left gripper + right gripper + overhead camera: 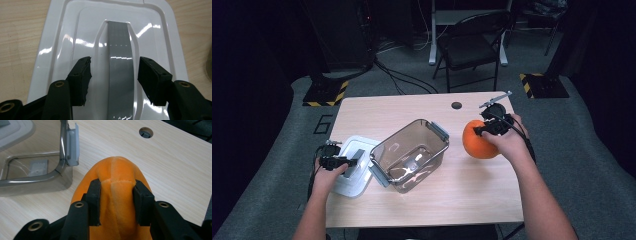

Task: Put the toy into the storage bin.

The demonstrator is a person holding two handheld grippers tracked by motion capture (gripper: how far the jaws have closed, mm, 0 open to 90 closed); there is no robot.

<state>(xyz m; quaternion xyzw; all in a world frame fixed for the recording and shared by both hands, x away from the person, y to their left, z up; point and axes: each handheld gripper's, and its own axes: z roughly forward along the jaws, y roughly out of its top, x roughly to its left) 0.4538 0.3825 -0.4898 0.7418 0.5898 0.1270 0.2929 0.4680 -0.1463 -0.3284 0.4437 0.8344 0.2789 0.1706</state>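
Observation:
An orange plush ball [477,145] is at the table's right side, and my right gripper [484,131] is shut on it. In the right gripper view the black pads pinch a fold of the orange plush ball [115,167] at my right gripper [116,183]. A white lid [357,172] with a grey handle lies at the left. My left gripper [346,162] is over it, open. In the left gripper view my left gripper [115,61] straddles the grey handle [119,50] of the white lid [62,45], with a gap on each side. A clear container [409,155] stands open between the lid and the ball.
The container [32,180] has grey side latches [72,145] and lies left of the ball. A round cable hole [456,105] is in the wooden table [437,200] near its far edge. A folding chair [472,45] stands on the floor beyond the table.

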